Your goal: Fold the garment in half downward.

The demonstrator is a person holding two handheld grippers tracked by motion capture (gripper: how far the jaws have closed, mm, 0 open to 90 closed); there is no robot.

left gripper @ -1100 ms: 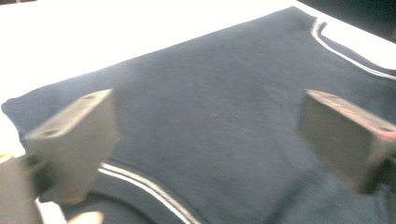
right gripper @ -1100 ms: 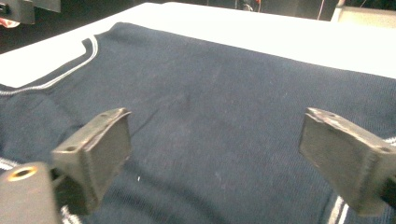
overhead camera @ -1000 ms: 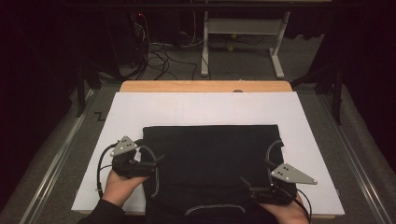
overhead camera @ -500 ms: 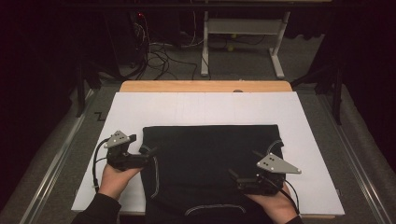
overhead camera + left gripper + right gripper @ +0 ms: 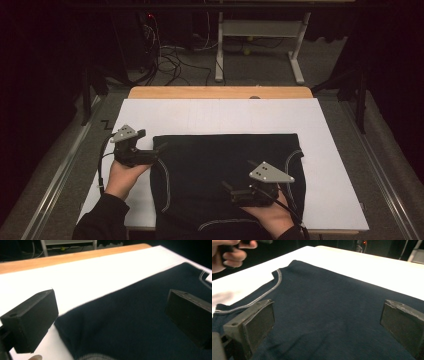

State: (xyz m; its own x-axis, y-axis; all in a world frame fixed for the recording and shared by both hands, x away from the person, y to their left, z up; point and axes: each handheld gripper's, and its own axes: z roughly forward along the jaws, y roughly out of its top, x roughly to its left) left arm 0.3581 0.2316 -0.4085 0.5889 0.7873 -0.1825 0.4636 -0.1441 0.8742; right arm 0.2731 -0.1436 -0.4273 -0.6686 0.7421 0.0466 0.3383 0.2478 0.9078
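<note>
— What lay on the bench [image 5: 220, 92], and where?

— A white sheet [image 5: 215, 117] covered most of the bench, leaving a strip of bare wood along the far edge. On the sheet's near half lay a dark sleeveless top [image 5: 227, 175], spread flat, its straight hem toward the far side and its pale-stitched armholes [image 5: 165, 185] and neckline toward the person.

— How would you expect the top to handle?

— As a judgement: light, soft and limp. It looked like a fine knit, so it should fold or bunch easily and would sag if lifted from one point. I'd take hold at an edge or corner, pinching a fold of cloth rather than pressing down on the flat middle.

— And the claws?

— The left claw [image 5: 152, 155] sat at the top's far-left corner, just beside the edge; in the left gripper view its pads stood wide apart with cloth and white sheet between them, holding nothing. The right claw [image 5: 227, 189] hovered over the top's near-middle, also spread wide and empty, cloth showing between its pads in the right gripper view.

— The room beyond the top?

— Dark. A grey floor, a tangle of cables [image 5: 167, 55] and a pale metal frame [image 5: 260, 40] stood past the bench's far edge.
</note>
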